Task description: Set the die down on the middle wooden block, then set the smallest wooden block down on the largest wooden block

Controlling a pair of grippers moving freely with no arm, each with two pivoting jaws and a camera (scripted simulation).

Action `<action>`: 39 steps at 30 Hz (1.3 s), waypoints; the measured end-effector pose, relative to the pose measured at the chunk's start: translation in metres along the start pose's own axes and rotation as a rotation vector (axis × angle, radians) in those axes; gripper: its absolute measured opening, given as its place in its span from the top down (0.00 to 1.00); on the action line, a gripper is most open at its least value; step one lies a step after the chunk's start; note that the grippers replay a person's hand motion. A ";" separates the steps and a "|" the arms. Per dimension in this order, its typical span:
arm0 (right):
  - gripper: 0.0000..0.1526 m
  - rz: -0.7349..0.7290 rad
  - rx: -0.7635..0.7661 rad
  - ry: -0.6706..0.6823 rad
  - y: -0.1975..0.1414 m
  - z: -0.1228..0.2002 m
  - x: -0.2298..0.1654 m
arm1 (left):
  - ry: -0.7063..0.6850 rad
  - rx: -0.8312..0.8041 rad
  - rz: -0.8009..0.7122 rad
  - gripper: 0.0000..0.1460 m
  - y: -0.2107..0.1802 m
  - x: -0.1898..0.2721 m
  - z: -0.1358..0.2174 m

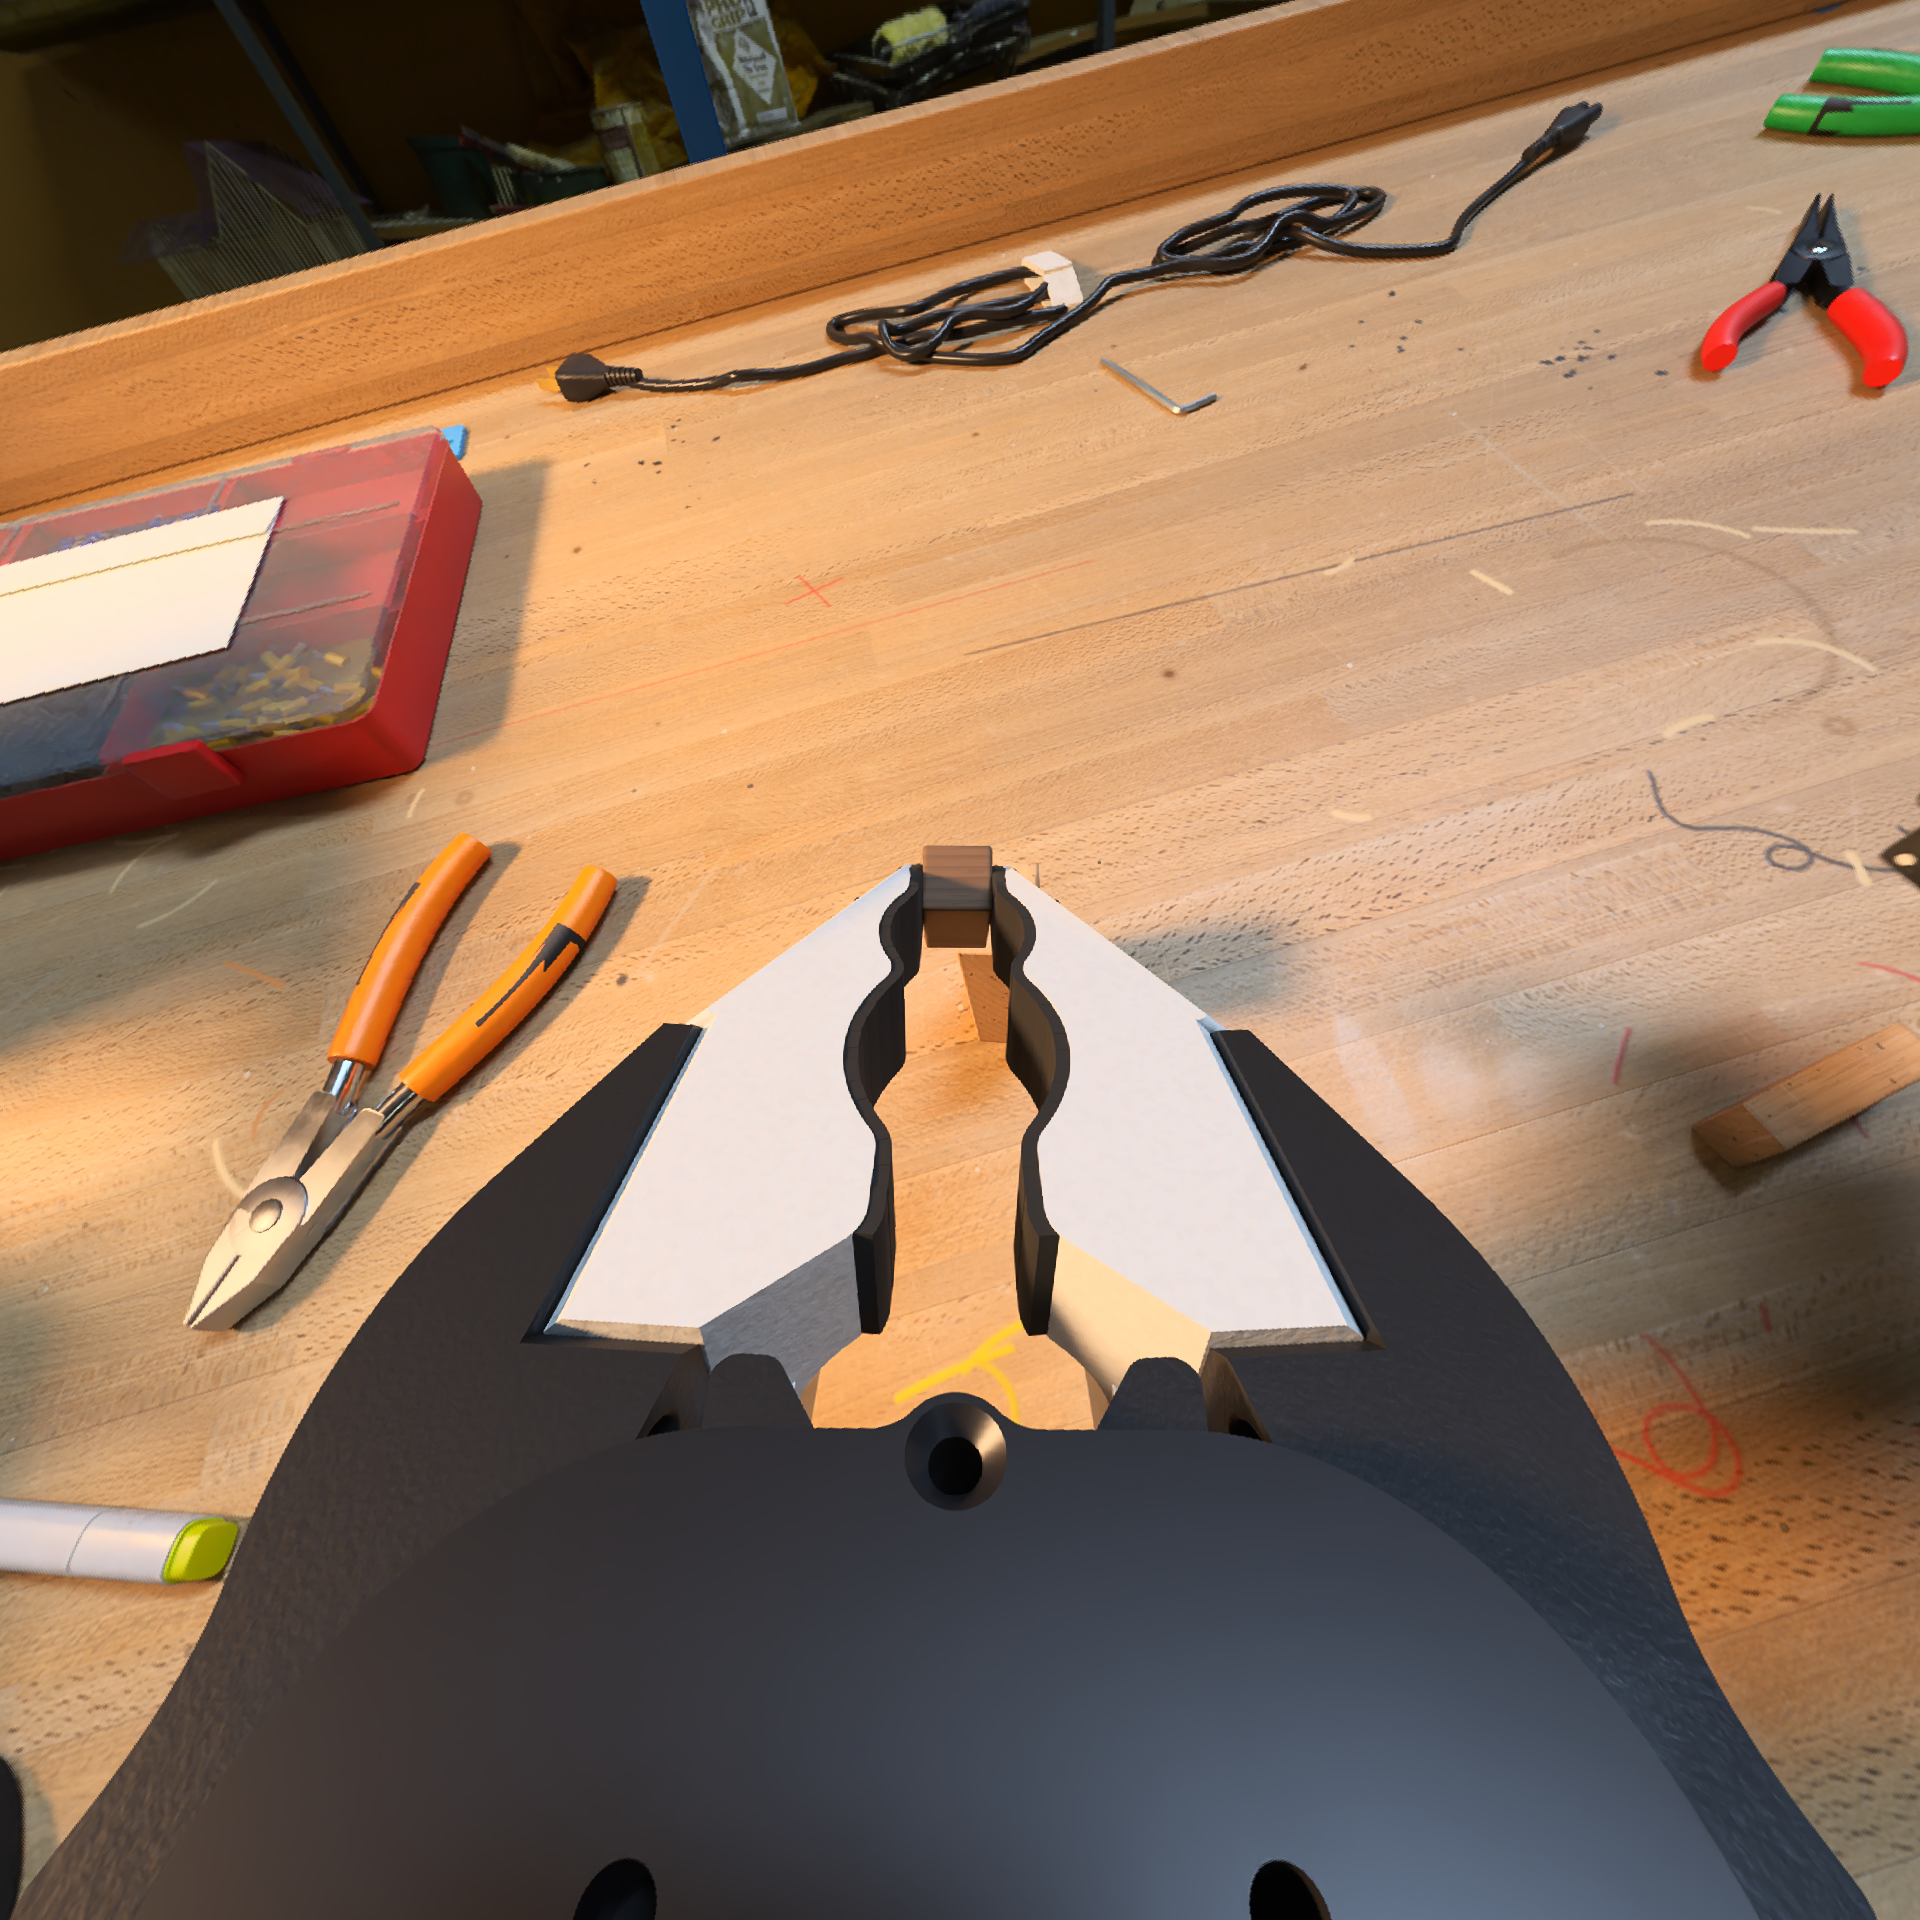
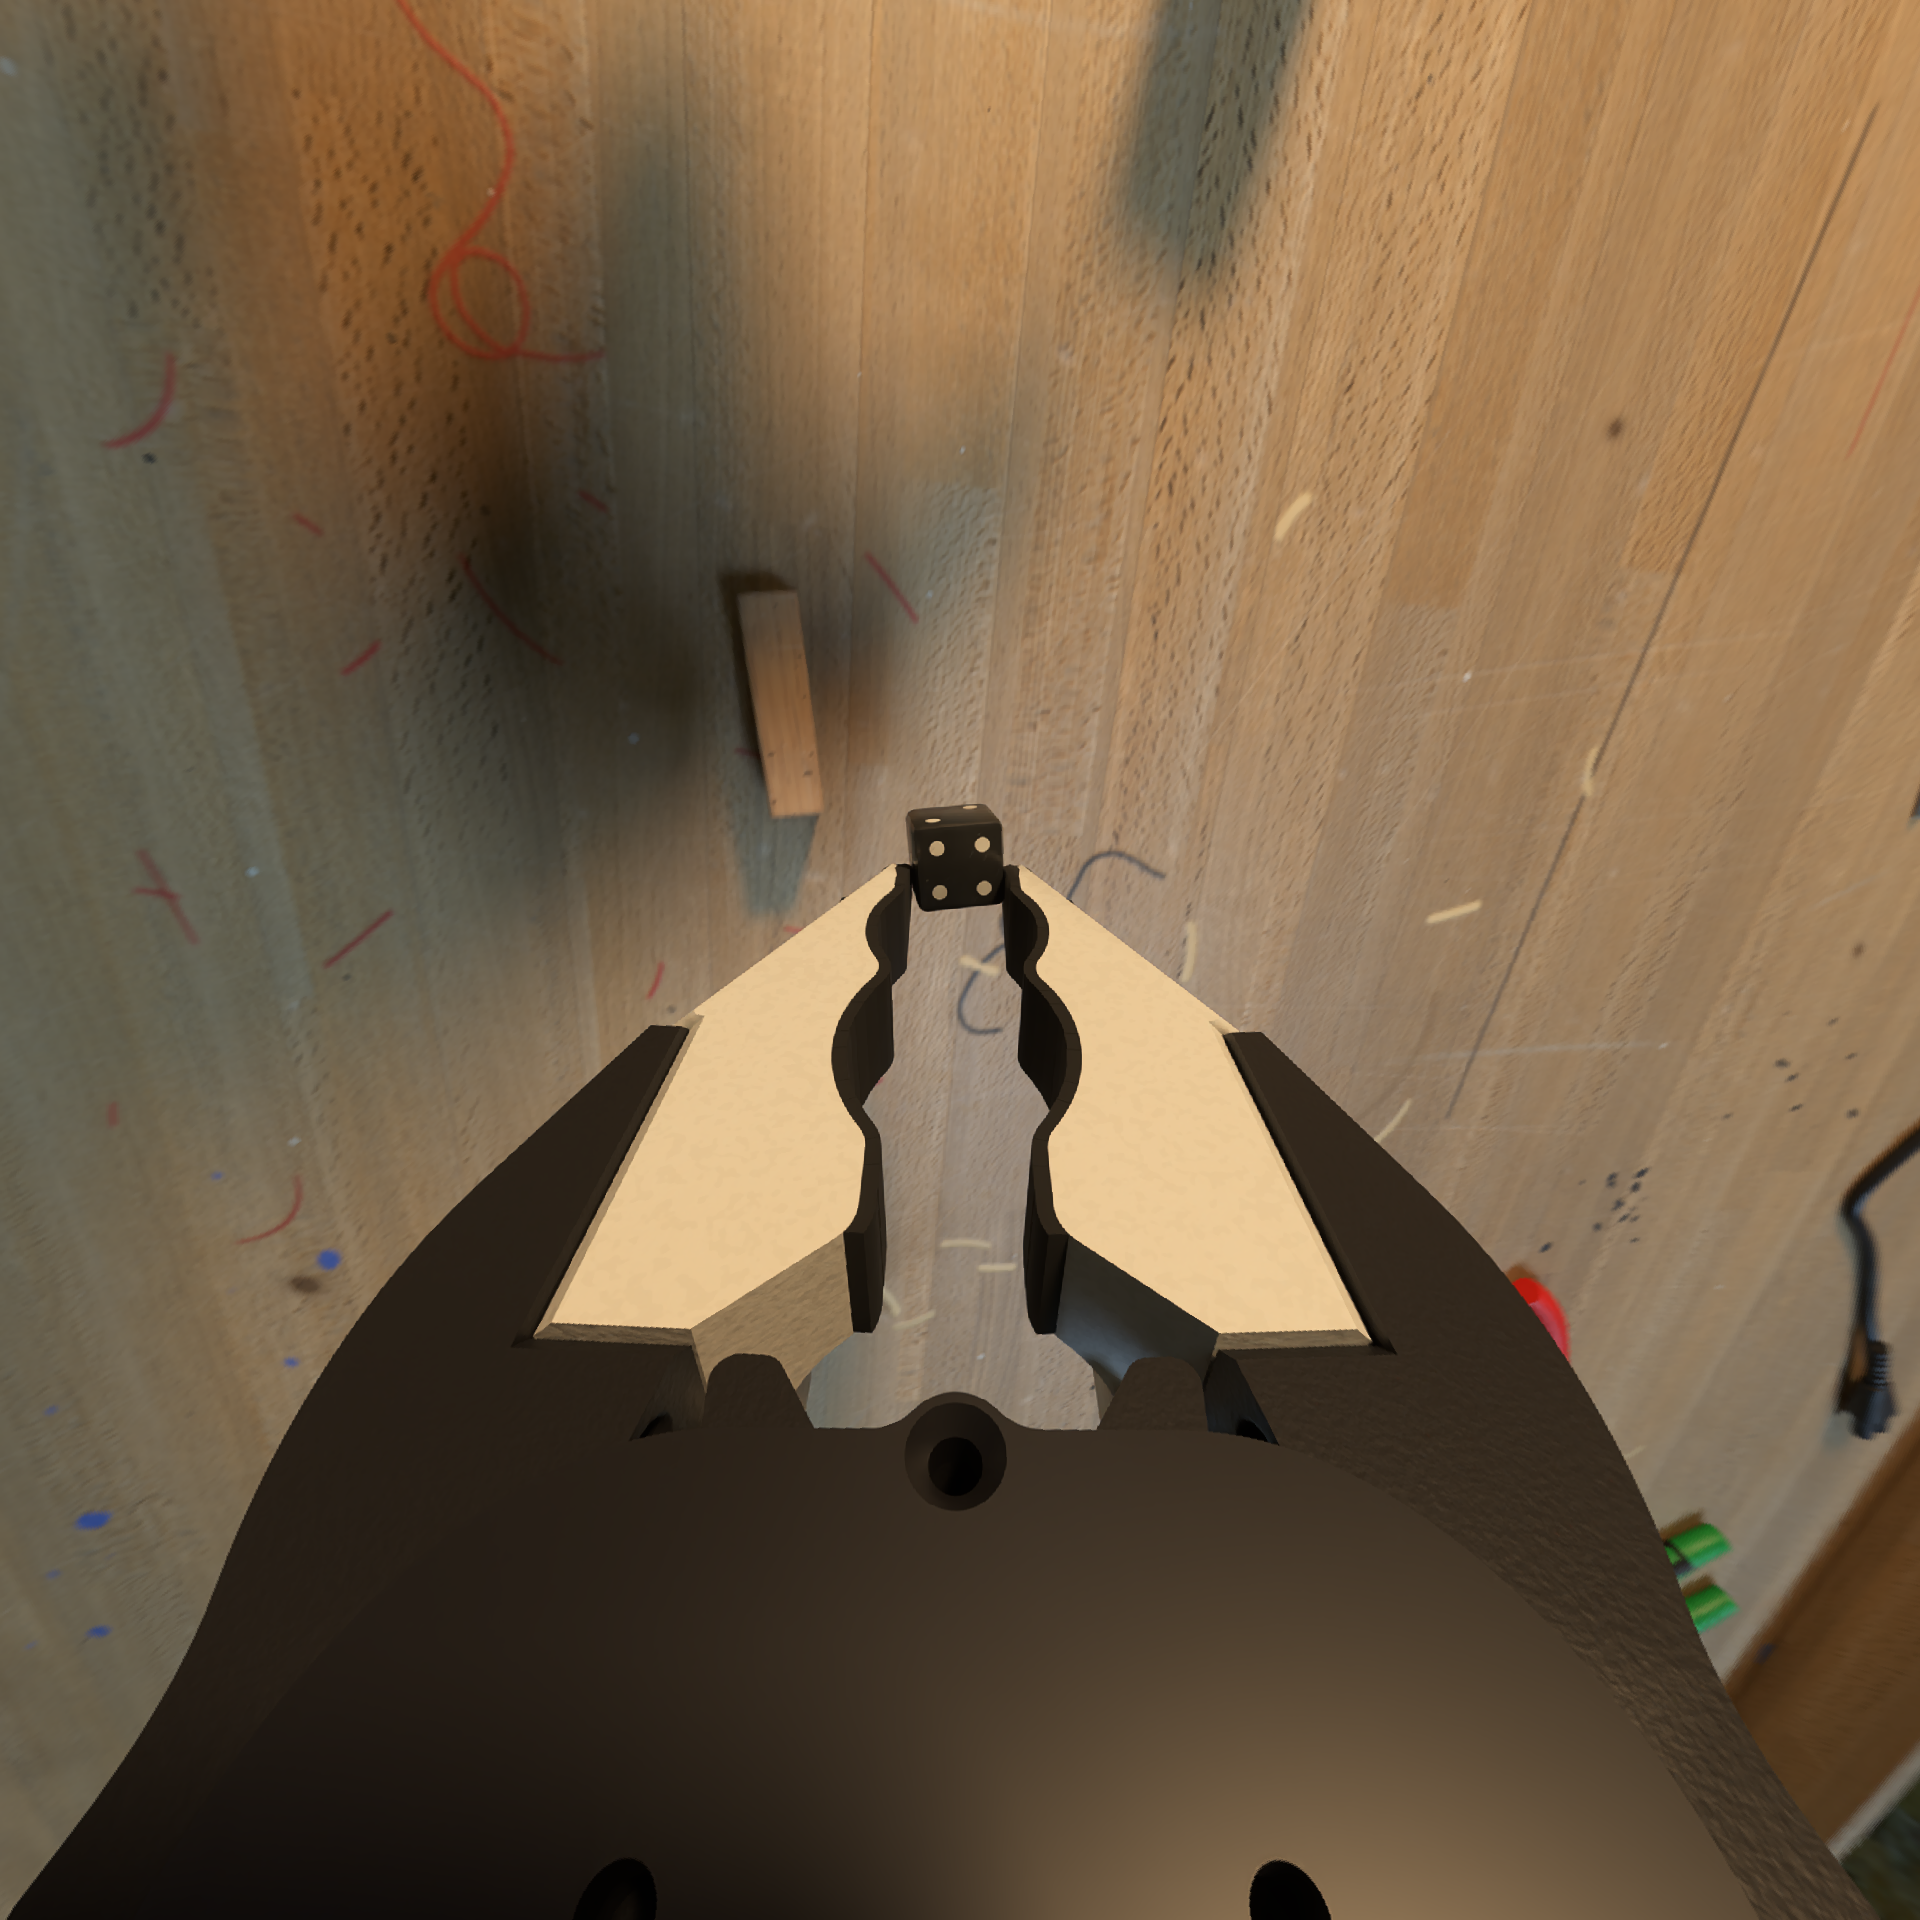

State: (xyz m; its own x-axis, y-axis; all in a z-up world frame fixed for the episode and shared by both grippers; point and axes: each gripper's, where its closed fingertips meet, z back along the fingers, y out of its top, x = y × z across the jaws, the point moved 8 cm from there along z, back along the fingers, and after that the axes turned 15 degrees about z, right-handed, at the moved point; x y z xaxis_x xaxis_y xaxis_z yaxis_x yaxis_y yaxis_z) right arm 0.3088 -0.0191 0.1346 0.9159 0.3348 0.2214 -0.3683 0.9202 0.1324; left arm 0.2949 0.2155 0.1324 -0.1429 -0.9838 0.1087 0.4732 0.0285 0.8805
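Observation:
My left gripper (image 1: 957, 902) is shut on a small brown wooden block (image 1: 957, 894), held at the fingertips above the workbench. Under it, between the fingers, part of a pale wooden block (image 1: 985, 997) shows; the fingers hide most of it. A longer wooden block (image 1: 1813, 1096) lies flat at the right of the left wrist view. My right gripper (image 2: 956, 881) is shut on a black die (image 2: 954, 857) with pale pips, held above the bench. The same long wooden block (image 2: 781, 701) lies flat just beyond the die and a little to its left.
In the left wrist view: orange-handled pliers (image 1: 395, 1070), a red parts box (image 1: 208, 644), a black cable (image 1: 1091, 281), a hex key (image 1: 1158, 387), red-handled pliers (image 1: 1818, 301), green handles (image 1: 1860, 99), a marker (image 1: 114, 1543). A raised wooden rail (image 1: 727, 208) runs along the far edge.

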 end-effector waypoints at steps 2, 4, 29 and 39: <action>0.89 -0.020 0.021 0.038 -0.006 0.004 -0.003 | -0.001 0.000 0.001 0.92 0.000 0.000 0.000; 0.89 -0.020 0.046 0.077 -0.008 0.003 -0.007 | -0.002 -0.001 0.002 0.92 0.000 0.000 0.000; 0.84 0.138 0.054 0.051 0.016 -0.031 -0.025 | -0.008 -0.012 0.001 0.92 0.000 0.000 -0.002; 0.87 0.330 0.096 -0.152 0.009 -0.023 -0.038 | -0.012 0.000 0.001 0.92 0.000 0.000 0.000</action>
State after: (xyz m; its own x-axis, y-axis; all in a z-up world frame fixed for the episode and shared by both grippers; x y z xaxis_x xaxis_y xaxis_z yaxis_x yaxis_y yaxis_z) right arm 0.2745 -0.0190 0.1054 0.7137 0.5696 0.4077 -0.6597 0.7422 0.1180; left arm 0.2953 0.2157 0.1321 -0.1531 -0.9815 0.1147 0.4732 0.0291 0.8804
